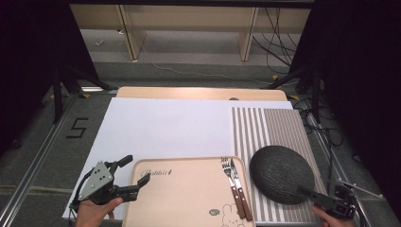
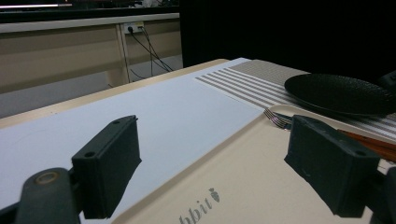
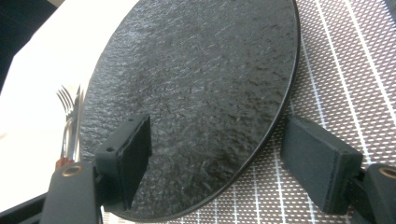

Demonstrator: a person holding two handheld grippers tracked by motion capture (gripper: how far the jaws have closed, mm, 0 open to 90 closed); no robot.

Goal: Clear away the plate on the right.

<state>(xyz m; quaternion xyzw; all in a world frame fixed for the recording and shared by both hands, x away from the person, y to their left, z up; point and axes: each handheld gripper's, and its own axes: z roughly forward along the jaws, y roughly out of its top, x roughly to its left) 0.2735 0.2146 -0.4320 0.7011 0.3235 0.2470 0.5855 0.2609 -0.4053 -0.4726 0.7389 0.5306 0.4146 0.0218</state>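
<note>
A beige tray (image 1: 189, 189) printed with "Rabbit" and a bunny lies at the table's near edge. On its right side rest a fork (image 1: 228, 171) and a knife (image 1: 239, 185) with brown handles. A round dark textured plate (image 1: 281, 172) sits on a striped placemat (image 1: 269, 127) to the right. My left gripper (image 1: 135, 170) is open, and its jaws straddle the tray's far left corner (image 2: 243, 186). My right gripper (image 1: 307, 193) is open at the plate's near right rim. One jaw is over the plate (image 3: 201, 70), the other over the placemat (image 3: 345, 70).
A white sheet (image 1: 165, 127) covers the wooden table (image 1: 198, 92) behind the tray. Beyond it are grey floor, cables (image 1: 279, 42) and wooden shelving (image 1: 189, 23). A stand's legs (image 1: 59, 90) and a "5" floor mark (image 1: 77, 127) lie to the left.
</note>
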